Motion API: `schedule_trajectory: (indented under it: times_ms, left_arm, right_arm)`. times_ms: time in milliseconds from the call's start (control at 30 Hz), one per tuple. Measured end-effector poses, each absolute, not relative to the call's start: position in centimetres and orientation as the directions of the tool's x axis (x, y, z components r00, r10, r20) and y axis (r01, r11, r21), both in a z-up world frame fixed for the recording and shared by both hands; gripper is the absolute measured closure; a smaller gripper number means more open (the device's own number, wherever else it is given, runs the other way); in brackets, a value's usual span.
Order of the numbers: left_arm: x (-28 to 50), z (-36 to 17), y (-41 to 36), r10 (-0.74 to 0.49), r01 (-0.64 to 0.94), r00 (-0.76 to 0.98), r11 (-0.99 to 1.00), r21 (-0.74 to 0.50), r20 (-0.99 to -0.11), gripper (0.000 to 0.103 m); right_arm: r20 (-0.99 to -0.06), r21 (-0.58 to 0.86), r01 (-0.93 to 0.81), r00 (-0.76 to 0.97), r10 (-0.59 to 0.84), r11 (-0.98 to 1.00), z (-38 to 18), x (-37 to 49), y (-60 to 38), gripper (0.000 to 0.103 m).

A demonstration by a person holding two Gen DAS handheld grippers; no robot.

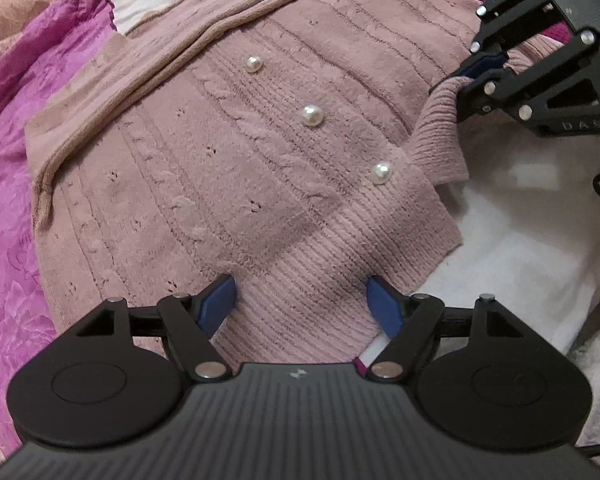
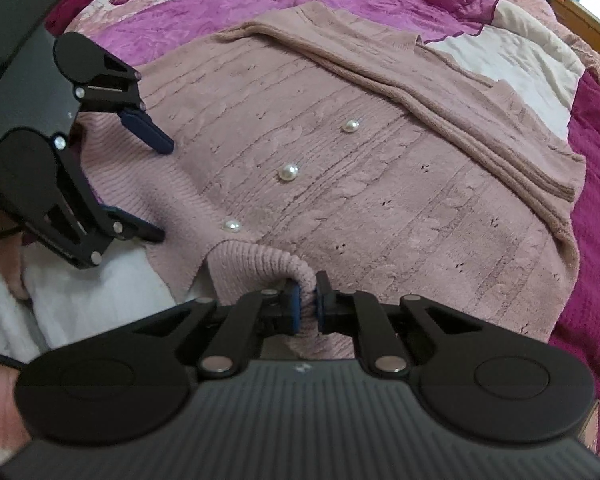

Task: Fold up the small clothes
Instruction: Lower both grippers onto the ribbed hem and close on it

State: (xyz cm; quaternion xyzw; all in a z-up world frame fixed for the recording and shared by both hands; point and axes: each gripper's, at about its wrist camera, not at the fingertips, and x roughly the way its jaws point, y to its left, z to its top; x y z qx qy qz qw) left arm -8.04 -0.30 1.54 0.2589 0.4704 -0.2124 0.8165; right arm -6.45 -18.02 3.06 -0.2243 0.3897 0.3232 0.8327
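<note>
A: Cardigan location?
B: The pink cardigan [image 1: 260,168] lies flat on the bed [image 1: 16,240].
A: Fingers?
B: Right gripper [image 2: 308,300] fingers clamp its ribbed hem corner; left gripper [image 1: 300,300] fingers stand wide over the hem.

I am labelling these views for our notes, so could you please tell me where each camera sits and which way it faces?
Left wrist: sits on the left claw, looking steeply down over the ribbed hem of the pink cardigan; its open blue pads show, and the right claw at upper right.
Right wrist: sits on the right claw, looking down the cardigan; its pads are shut on the ribbed cuff, the left claw at left.
Shared: the cardigan, three pearl buttons, magenta bedspread, the other claw.
</note>
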Motion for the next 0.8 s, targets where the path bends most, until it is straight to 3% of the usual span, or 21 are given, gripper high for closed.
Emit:
schedule_trajectory:
  times_ms: [300, 533, 567, 633, 733, 800]
  left_arm:
    - [-9.8, 2.5, -1.0, -0.180, 0.674, 0.468, 0.706, 0.218, -0.865, 0.024]
    - [-8.0, 1.2, -1.0, -0.066, 0.573, 0.539, 0.760, 0.308, -0.840, 0.026]
    - [-7.7, 1.3, -0.5, -0.071, 0.553, 0.545, 0.780, 0.294, -0.835, 0.030]
    - [-7.3, 1.7, 0.2, -0.077, 0.527, 0.556, 0.803, 0.279, -0.828, 0.065]
    - [-6.8, 2.5, 1.2, -0.108, 0.505, 0.556, 0.831, 0.232, -0.824, 0.085]
    - [-6.8, 3.1, 1.3, -0.122, 0.499, 0.562, 0.839, 0.217, -0.818, 0.090]
  right_arm:
    - [-0.759, -0.093, -0.654, 0.535, 0.371, 0.751, 4.0, -5.9, -18.7, 0.093]
    - [-0.759, -0.082, -0.650, 0.532, 0.376, 0.755, 4.1, -5.8, -19.0, 0.093]
    - [-0.767, -0.083, -0.657, 0.522, 0.373, 0.749, 3.9, -5.9, -19.0, 0.093]
    - [-0.779, -0.077, -0.661, 0.507, 0.369, 0.746, 3.4, -6.2, -18.9, 0.090]
    - [-0.801, -0.057, -0.659, 0.479, 0.360, 0.750, 2.3, -6.7, -18.8, 0.090]
    - [-0.813, -0.054, -0.657, 0.466, 0.349, 0.752, 1.6, -7.1, -18.6, 0.084]
